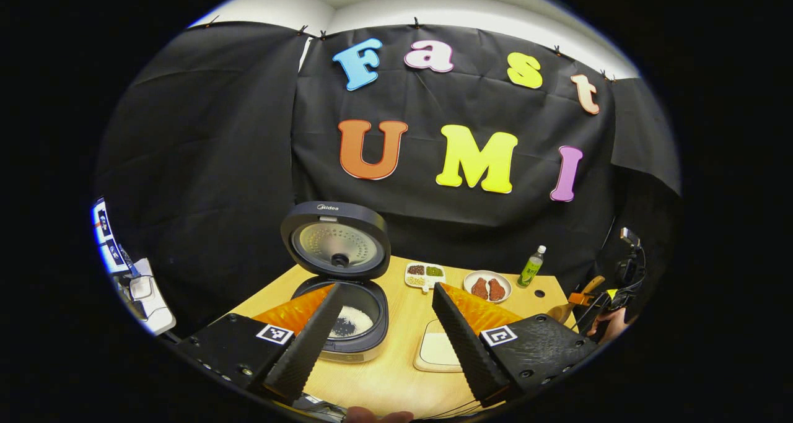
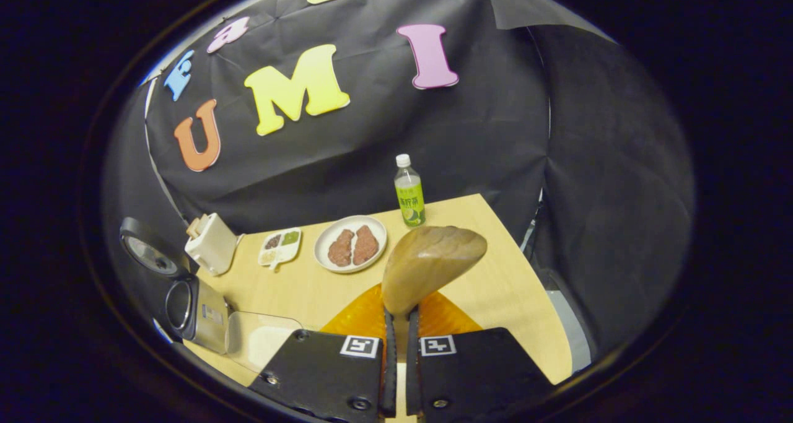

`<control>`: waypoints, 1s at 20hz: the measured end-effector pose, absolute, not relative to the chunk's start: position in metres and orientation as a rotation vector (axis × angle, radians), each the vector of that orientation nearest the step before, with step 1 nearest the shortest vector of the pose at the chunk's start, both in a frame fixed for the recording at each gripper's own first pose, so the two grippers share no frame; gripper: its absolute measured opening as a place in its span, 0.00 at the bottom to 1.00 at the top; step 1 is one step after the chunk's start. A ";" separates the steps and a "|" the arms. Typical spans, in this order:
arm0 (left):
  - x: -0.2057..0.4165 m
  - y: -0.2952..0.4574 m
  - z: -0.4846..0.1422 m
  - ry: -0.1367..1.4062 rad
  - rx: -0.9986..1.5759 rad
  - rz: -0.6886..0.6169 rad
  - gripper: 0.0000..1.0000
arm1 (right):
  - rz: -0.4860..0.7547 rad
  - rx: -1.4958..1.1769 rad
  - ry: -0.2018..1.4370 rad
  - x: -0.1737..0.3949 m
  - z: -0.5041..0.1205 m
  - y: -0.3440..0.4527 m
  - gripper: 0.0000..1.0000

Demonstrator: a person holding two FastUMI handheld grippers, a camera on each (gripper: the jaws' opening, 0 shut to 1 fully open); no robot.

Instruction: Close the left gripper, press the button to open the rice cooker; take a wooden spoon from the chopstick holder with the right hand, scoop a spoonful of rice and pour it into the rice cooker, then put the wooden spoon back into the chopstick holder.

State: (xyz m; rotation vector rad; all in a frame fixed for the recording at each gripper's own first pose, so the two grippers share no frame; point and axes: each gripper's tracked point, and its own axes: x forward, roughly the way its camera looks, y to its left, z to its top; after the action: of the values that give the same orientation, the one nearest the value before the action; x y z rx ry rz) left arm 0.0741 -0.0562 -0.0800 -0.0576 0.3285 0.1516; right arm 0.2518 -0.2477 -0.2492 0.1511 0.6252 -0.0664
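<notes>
Counter (image 2: 495, 268): pale wood, carries everything.

Rice cooker (image 1: 347, 324): largest item, lid standing open, upright; dark inner pot holds a white patch of rice. Looks heavy and rigid, so unlikely to shift under a pour. Sits on the counter's left side, straight ahead of the left tool (image 1: 384, 342), whose fingers are spread wide apart, holding nothing.

Rice tray (image 1: 437, 350): shallow clear dish of white grain just beside the cooker. Probably light, could slide if nudged.

Wooden spoon (image 2: 430, 265): smooth brown bowl, rounded, polished grain. Rigid, light, likely a bit slick. Right tool (image 2: 399, 324) is clamped on the handle just below the bowl, bowl raised above the counter. A hold that short should give good control when tipping.
</notes>
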 end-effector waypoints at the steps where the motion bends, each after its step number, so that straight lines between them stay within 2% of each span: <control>1: 0.075 -0.058 -0.081 0.333 -0.052 0.155 0.95 | -0.065 0.162 0.640 0.254 -0.259 -0.250 0.11; 9: 0.078 -0.064 -0.090 0.378 -0.040 0.172 0.95 | -0.025 0.183 0.713 0.264 -0.322 -0.250 0.14; 16: 0.088 -0.066 -0.084 0.378 -0.038 0.165 0.95 | 0.009 0.231 0.683 0.261 -0.322 -0.249 0.22; 18: 0.091 -0.062 -0.078 0.365 -0.044 0.168 0.95 | 0.010 0.215 0.661 0.258 -0.311 -0.253 0.30; 20: 0.096 -0.055 -0.070 0.334 -0.038 0.168 0.95 | -0.004 0.188 0.628 0.257 -0.296 -0.262 0.51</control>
State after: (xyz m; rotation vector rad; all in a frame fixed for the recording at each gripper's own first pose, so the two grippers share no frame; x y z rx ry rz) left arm 0.0959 -0.0554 -0.0695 -0.0375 0.3344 0.1684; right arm 0.2574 -0.2617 -0.2959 0.1881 0.6276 -0.0041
